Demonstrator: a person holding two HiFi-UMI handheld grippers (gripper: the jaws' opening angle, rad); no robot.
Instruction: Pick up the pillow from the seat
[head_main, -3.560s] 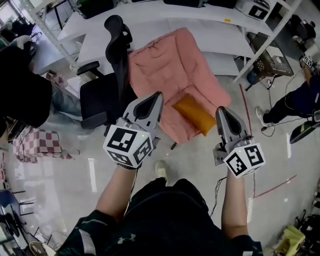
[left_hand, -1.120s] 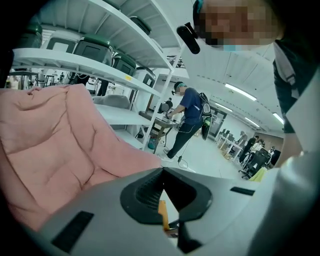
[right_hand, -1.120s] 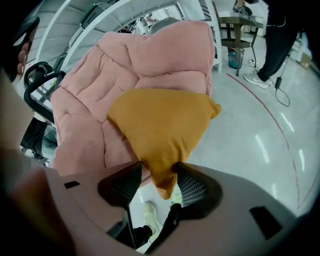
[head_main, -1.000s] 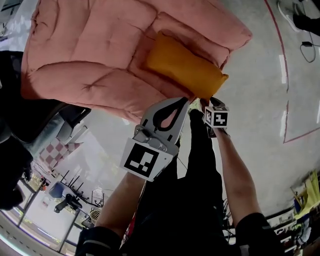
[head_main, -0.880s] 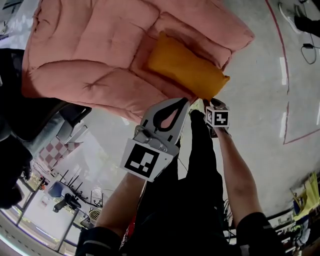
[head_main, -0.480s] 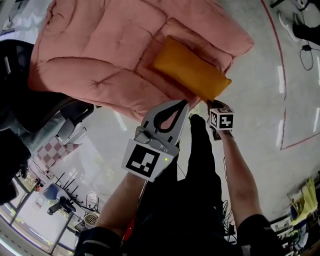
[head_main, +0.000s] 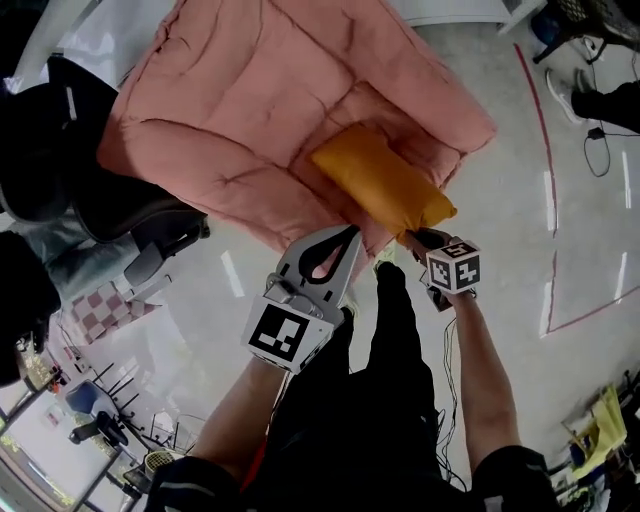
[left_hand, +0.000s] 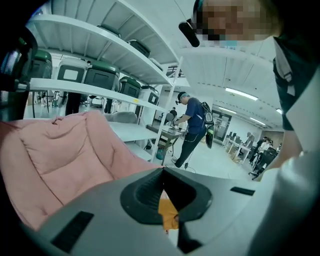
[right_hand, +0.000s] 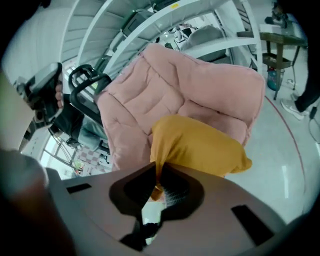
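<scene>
Pillow (head_main: 380, 185) lies mid-frame on the pink seat (head_main: 240, 100). Right tongs (head_main: 408, 237) have just been closing and pinch its lower corner, ready to lift it. Left tongs (head_main: 350, 232) are pressed together, empty, not needed.

pillow (head_main: 378, 180) on seat (head_main: 240, 110) front; office chair (head_main: 120, 205) left of seat

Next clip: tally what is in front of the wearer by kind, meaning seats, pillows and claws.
Pink padded seat: 1
Black office chair: 1
Orange pillow: 1
Claws: 2 (left claw, right claw)
Total: 5
</scene>
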